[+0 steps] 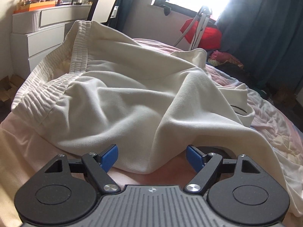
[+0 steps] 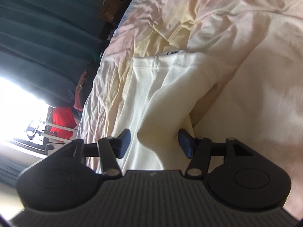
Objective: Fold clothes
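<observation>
A cream-white pair of shorts (image 1: 123,87) with a ribbed elastic waistband (image 1: 56,75) lies crumpled on the pink bed sheet (image 1: 274,124). My left gripper (image 1: 152,157) is open, low on the bed, with a fold of the shorts' near edge between its blue pads (image 1: 109,157). In the right wrist view the same cream cloth (image 2: 162,94) runs away from my right gripper (image 2: 155,143), which is open with a raised fold of the cloth between its fingers. The hem (image 2: 170,60) lies further off.
A white dresser (image 1: 37,37) with clutter on top stands at the left of the bed. A red bag (image 1: 204,32) and a stand are by the bright window. Teal curtains (image 2: 37,37) hang beyond the bed edge.
</observation>
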A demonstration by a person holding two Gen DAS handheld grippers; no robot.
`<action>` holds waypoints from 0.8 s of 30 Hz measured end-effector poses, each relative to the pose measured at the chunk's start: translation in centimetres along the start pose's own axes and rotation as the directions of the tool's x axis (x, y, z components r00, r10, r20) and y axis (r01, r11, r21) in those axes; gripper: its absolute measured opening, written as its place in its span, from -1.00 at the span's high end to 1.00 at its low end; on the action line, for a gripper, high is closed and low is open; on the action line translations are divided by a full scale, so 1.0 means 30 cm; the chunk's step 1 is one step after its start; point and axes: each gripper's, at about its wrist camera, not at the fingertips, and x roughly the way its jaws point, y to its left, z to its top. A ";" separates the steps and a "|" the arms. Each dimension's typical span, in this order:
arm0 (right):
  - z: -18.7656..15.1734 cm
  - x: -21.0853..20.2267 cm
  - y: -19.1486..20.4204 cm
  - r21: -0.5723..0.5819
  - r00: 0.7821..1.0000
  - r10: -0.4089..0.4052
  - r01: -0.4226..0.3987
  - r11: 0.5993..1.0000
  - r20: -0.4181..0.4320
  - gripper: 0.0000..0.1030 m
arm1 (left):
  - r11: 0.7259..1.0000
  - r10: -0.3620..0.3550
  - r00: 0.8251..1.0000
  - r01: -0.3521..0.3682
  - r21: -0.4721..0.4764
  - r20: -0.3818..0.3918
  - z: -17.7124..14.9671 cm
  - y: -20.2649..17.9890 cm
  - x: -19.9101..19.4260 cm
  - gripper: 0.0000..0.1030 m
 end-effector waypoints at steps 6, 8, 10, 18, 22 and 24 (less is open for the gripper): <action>0.016 0.045 -0.020 -0.036 0.998 -0.032 0.034 0.999 0.053 0.11 | 0.990 0.051 0.993 -0.064 -0.126 -0.110 0.018 0.087 0.010 -0.57; 0.021 0.059 -0.023 -0.052 0.997 -0.044 0.047 0.997 0.071 0.47 | 0.978 0.059 0.985 -0.090 -0.187 -0.163 0.031 0.123 0.005 -0.57; 0.025 0.067 -0.016 -0.085 0.994 -0.063 0.070 0.994 0.086 0.74 | 0.975 0.047 0.984 -0.083 -0.208 -0.174 0.045 0.148 -0.022 -0.57; 0.123 -0.013 0.030 -0.109 0.977 0.056 -0.034 0.993 0.206 0.85 | 0.935 0.018 0.964 -0.109 -0.338 -0.264 0.153 0.296 -0.095 -0.57; 0.137 -0.006 0.033 -0.158 0.975 0.059 -0.025 0.987 0.213 0.85 | 0.856 -0.017 0.939 -0.164 -0.491 -0.344 0.155 0.426 -0.098 -0.70; 0.126 0.028 0.047 -0.223 0.980 0.014 0.031 0.974 0.200 0.85 | 0.813 0.002 0.914 -0.238 -0.532 -0.406 0.140 0.476 -0.062 -0.69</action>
